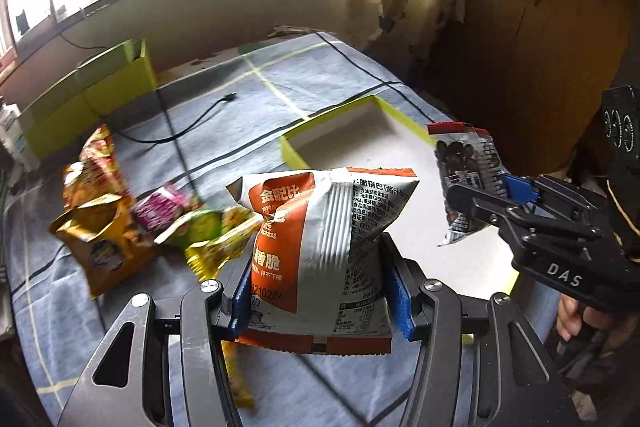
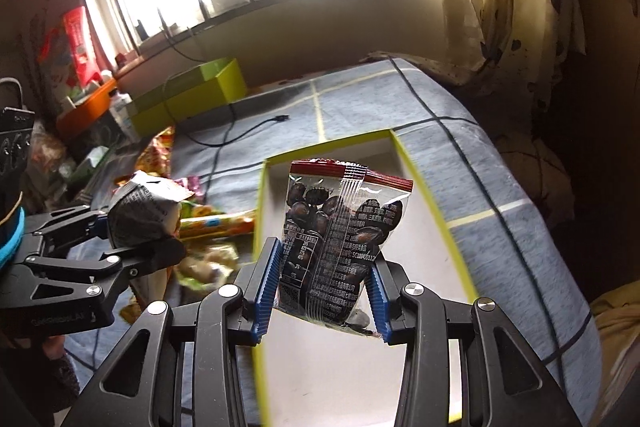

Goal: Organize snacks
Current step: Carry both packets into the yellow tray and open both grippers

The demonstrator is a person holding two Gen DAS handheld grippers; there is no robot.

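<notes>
My left gripper [image 1: 318,291] is shut on an orange and silver crisp bag [image 1: 320,239], held upright above the blue checked bedcover [image 1: 224,131]. My right gripper [image 2: 322,291] is shut on a clear packet of dark dried fruit [image 2: 340,231] with a red top strip, hanging over the white inside of a green-edged shallow box [image 2: 424,239]. In the left wrist view the right gripper [image 1: 480,195] and its fruit packet [image 1: 464,163] hang at the right, over that box [image 1: 360,135]. The left gripper [image 2: 160,227] with the crisp bag [image 2: 144,211] shows at the left of the right wrist view.
A heap of loose snack packets [image 1: 132,215] lies left of the box on the bedcover. A black cable [image 1: 192,123] runs across the cover. Green boxes [image 1: 100,87] stand at the back left by the window wall. A curtain [image 2: 500,7] hangs at the back right.
</notes>
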